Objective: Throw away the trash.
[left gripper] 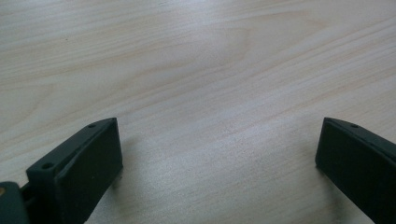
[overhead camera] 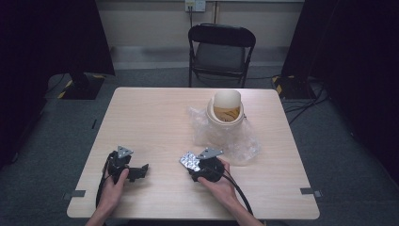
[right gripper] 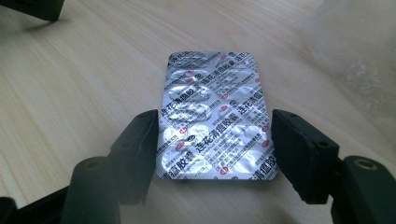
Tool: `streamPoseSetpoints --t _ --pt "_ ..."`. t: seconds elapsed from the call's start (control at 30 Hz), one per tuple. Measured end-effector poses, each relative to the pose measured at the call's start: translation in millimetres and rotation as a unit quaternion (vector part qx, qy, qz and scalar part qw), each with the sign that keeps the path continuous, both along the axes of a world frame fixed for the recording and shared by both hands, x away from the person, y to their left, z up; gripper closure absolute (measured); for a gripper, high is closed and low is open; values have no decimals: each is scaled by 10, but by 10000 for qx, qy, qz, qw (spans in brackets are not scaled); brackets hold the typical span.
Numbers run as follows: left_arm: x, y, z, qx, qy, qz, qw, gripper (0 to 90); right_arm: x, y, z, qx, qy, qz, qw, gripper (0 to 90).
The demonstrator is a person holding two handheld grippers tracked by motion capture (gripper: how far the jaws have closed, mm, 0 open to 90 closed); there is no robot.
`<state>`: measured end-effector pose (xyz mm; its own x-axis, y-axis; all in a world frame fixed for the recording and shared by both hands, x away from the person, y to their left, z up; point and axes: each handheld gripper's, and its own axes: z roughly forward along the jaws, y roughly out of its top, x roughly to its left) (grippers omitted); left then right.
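your right gripper (right gripper: 215, 140) clamps foil blister pack (right gripper: 217, 116), jaws pressed on both long edges. pack lies flat on wooden table (right gripper: 70, 93), printed foil side up, red and black lettering showing. high view: pack (overhead camera: 189, 161) just left of right gripper (overhead camera: 197, 165), in front of crinkled clear plastic bag (overhead camera: 235, 139) and cream container (overhead camera: 226, 110). your left gripper (left gripper: 219, 149) spread wide over bare wood, nothing between jaws. high view: left gripper (overhead camera: 134, 172) rests near table's front left, well apart from pack. black folding chair (overhead camera: 221, 49) beyond table.
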<state>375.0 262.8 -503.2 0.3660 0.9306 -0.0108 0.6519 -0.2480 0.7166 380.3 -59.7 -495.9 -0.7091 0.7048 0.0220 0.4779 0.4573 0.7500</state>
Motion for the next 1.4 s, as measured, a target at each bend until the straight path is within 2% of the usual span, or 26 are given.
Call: streamPoseSetpoints --t 0.47,0.63,0.83,0.9,1.4 --pt "0 1 1 9 -1 -3 10000 0 5 -80 144 211 47 -17 9998 341" --pt "1 6 4 48 5 -20 10000 0 4 -139 273 359 18 32 9994 340" --pt "1 4 2 39 1 -14 10000 0 16 -232 341 435 13 -32 9990 341" --pt "0 1 1 11 -2 -3 10000 0 15 -263 416 505 -49 -23 9987 341" --pt "0 0 0 -1 -1 1 10000 0 -31 -441 675 774 -221 -122 9967 341"
